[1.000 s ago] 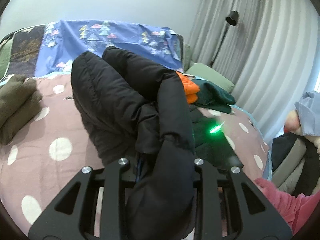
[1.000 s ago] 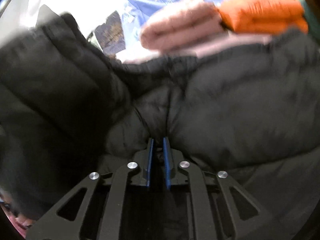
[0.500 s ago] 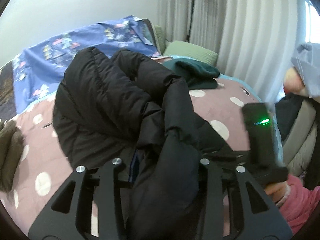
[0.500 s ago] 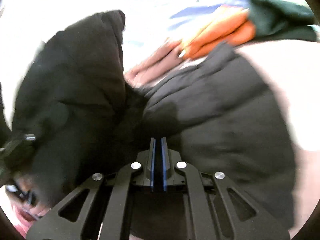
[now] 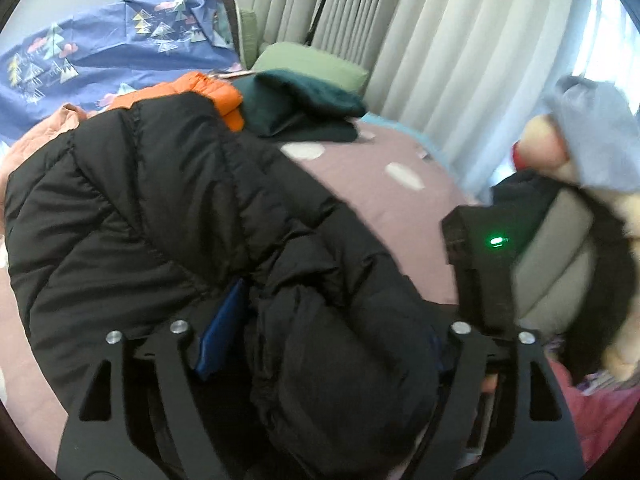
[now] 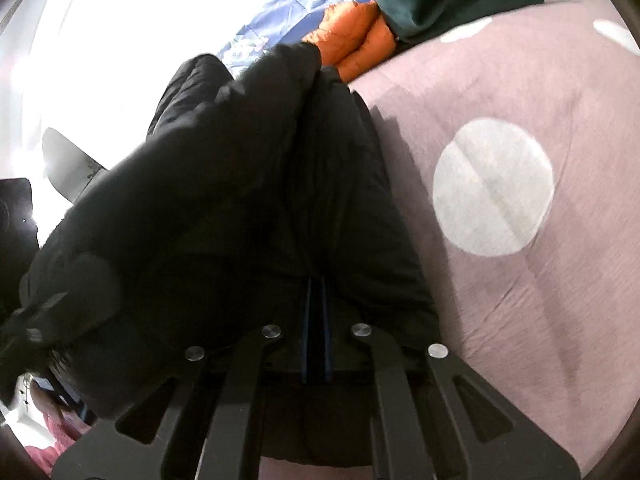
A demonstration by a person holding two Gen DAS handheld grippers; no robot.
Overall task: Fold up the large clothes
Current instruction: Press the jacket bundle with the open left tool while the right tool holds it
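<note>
A black puffer jacket (image 5: 168, 216) is bunched up over a pink bedspread with white dots (image 5: 384, 192). My left gripper (image 5: 320, 344) holds a thick roll of the jacket between its wide-set jaws; a blue pad (image 5: 220, 332) shows on the left and the right pad is hidden. The right gripper's body (image 5: 480, 264), with a green light, shows in the left wrist view. My right gripper (image 6: 316, 300) is shut on a fold of the black jacket (image 6: 224, 208), its blue pads nearly together, just above the bedspread (image 6: 520, 320).
An orange puffer jacket (image 5: 208, 92), a dark green garment (image 5: 300, 104) and a pink garment (image 5: 44, 132) lie at the far side of the bed. A blue patterned quilt (image 5: 100, 48) lies behind, curtains (image 5: 440, 40) at right. A soft toy (image 5: 580, 152) sits on a chair.
Both grippers have swung right with the jacket. The jacket has come lower and flatter over the bed. The right gripper has dropped close to the bedspread.
</note>
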